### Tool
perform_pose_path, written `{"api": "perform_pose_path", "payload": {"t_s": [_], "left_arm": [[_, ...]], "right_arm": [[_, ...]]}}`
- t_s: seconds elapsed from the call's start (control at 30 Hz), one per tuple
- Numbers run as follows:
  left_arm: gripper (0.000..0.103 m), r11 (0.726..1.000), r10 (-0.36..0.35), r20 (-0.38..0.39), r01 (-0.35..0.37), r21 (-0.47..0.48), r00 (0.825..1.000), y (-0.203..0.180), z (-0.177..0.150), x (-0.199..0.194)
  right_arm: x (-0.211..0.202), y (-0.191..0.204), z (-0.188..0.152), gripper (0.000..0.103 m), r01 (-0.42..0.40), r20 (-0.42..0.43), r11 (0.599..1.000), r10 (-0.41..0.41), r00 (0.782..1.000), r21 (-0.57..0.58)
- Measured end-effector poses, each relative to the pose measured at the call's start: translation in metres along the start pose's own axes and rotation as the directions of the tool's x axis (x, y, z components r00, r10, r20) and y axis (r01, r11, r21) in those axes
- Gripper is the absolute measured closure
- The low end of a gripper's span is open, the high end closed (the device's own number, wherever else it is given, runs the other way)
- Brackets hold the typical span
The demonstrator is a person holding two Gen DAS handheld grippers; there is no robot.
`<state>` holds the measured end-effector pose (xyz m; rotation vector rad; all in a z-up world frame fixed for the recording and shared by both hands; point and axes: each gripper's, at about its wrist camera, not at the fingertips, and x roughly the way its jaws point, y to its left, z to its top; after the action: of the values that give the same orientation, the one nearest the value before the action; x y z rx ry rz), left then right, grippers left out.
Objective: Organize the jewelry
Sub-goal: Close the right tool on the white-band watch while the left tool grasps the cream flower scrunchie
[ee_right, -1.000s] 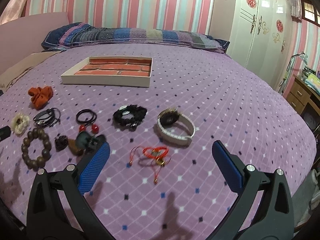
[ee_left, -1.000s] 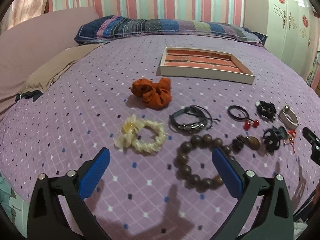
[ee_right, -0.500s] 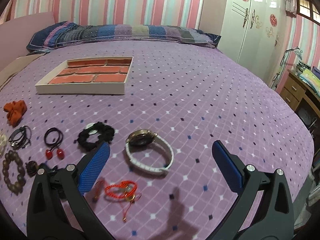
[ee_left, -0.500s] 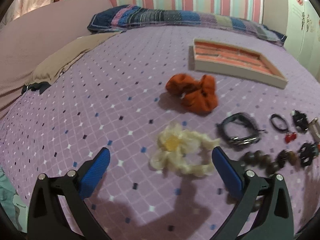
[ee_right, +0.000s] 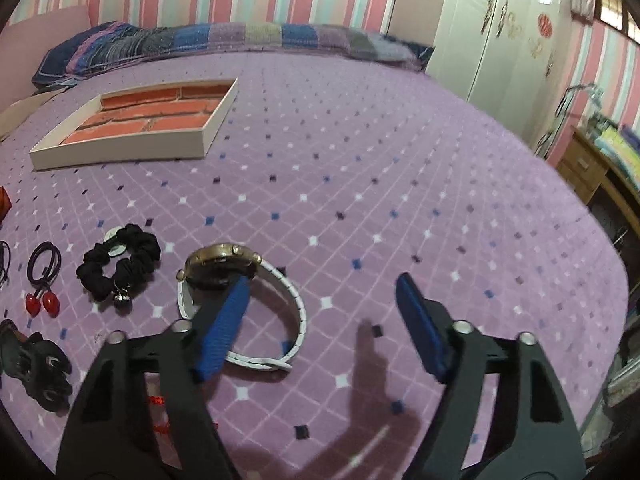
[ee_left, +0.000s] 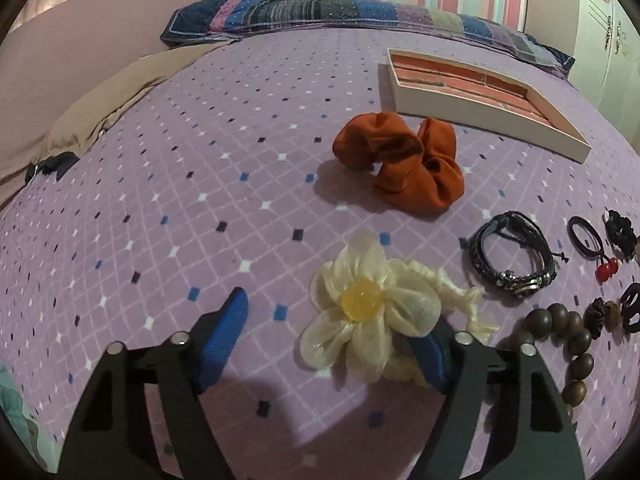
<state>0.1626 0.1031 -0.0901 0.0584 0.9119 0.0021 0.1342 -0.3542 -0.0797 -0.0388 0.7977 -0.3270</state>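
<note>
Reaching for the first two pieces: the cream flower band with my left, the white watch with my right.

The cream flower hair band (ee_left: 368, 320) lies near the front edge of the bed (ee_left: 200, 200), and my left gripper (ee_left: 332, 340) has it between the fingers; they have just been closing, but they stand apart and one pad (ee_left: 226, 332) is clear of the petals. On the other side, my right gripper (ee_right: 320, 324) is over the white watch (ee_right: 240, 300); its fingers have also just been closing and are apart, the left one (ee_right: 222, 328) across the strap. I judge that next both must close fully, then lift and carry to the brick-pattern tray (ee_right: 120, 148) toward the far end of the bed. I can read no brand or writing anywhere.
</note>
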Motion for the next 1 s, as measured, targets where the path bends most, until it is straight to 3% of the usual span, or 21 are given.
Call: {"api": "perform_pose_path", "payload": {"t_s": [0.13,0.2,0.37,0.47,0.7,1.0], "left_arm": [[0.046,1.0,-0.017,0.004,0.017,0.025,1.0,-0.005,0.003,0.002],[0.051,0.999,-0.03,-0.002,0.03,0.026,1.0,-0.008,0.005,0.003],[0.073,0.997,-0.065,-0.005,0.065,0.034,0.998,-0.014,0.008,0.003],[0.08,0.996,-0.078,-0.001,0.078,0.034,0.997,-0.015,0.008,0.002],[0.084,0.996,-0.082,0.01,0.082,0.033,0.997,-0.014,0.008,0.0],[0.084,0.994,-0.103,0.062,0.1,0.042,0.993,-0.015,0.012,-0.019]], "right_arm": [[0.012,0.001,-0.002,0.051,-0.045,-0.051,0.999,0.046,0.998,0.015],[0.016,0.001,-0.003,0.055,-0.079,-0.068,0.996,0.081,0.994,0.03],[0.017,0.005,0.0,0.073,-0.113,-0.074,0.993,0.114,0.991,0.026],[0.018,0.006,0.0,0.083,-0.132,-0.076,0.991,0.133,0.988,0.027],[0.017,0.002,0.002,0.097,-0.166,-0.068,0.985,0.169,0.983,0.045],[0.001,-0.001,0.01,0.097,-0.204,-0.02,0.977,0.206,0.978,0.063]]}}
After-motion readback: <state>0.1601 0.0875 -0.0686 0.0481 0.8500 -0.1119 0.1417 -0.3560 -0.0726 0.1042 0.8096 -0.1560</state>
